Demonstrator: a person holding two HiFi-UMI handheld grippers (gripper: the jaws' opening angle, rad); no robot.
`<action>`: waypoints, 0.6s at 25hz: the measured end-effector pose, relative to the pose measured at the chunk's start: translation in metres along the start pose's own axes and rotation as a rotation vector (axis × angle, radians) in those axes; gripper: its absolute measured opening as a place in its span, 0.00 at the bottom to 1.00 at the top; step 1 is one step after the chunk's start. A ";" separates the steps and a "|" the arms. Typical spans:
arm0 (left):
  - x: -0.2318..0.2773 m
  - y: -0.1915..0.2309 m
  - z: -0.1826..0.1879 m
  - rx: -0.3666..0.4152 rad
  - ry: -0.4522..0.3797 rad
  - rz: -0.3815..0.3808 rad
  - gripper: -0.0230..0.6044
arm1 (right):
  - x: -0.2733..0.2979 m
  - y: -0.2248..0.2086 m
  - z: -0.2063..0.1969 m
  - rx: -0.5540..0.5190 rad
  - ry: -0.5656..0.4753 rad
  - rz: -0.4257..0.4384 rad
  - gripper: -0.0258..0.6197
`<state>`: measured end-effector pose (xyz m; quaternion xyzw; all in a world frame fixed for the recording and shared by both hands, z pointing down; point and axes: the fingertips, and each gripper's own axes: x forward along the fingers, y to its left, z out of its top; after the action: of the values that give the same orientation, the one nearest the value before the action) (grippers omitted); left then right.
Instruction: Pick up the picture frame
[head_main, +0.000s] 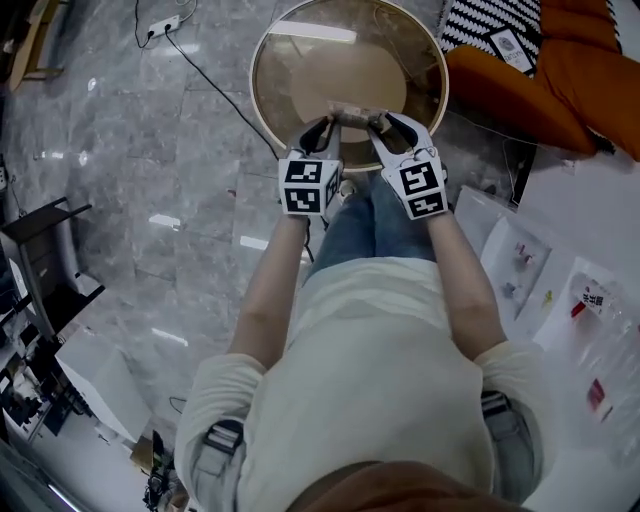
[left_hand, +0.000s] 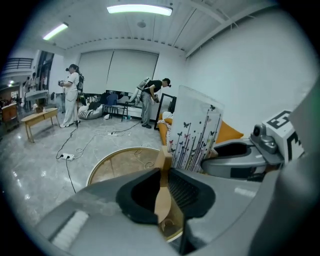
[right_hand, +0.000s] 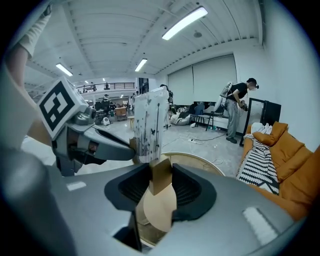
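The picture frame (head_main: 352, 112) has a pale wooden border and a white picture of stalks and butterflies (left_hand: 195, 132). It hangs upright above the round glass table (head_main: 268, 90), edge-on in the head view. My left gripper (head_main: 322, 126) is shut on the frame's left wooden edge (left_hand: 163, 192), which stands between the black pads. My right gripper (head_main: 385, 126) is shut on the opposite wooden edge (right_hand: 159, 176). Each gripper view shows the other gripper across the picture: the right gripper (left_hand: 240, 160) and the left gripper (right_hand: 95, 142).
An orange sofa (head_main: 565, 70) with a striped cushion (head_main: 480, 25) stands at the right of the table. A cable and power strip (head_main: 160, 25) lie on the grey floor. White trays (head_main: 560, 290) sit at the right, dark racks (head_main: 40, 260) at the left. People (left_hand: 72, 95) stand far off.
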<state>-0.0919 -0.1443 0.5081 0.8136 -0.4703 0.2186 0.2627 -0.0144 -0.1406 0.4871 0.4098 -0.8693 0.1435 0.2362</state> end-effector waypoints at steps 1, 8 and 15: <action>-0.006 -0.004 0.004 0.000 -0.008 -0.001 0.12 | -0.006 0.002 0.004 -0.005 -0.006 -0.002 0.26; -0.053 -0.022 0.032 -0.007 -0.058 -0.003 0.12 | -0.045 0.020 0.042 -0.051 -0.047 -0.002 0.25; -0.086 -0.030 0.052 -0.020 -0.094 0.010 0.12 | -0.070 0.034 0.072 -0.082 -0.080 -0.010 0.25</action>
<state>-0.0998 -0.1083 0.4100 0.8179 -0.4884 0.1768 0.2474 -0.0233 -0.1056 0.3872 0.4095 -0.8811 0.0901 0.2185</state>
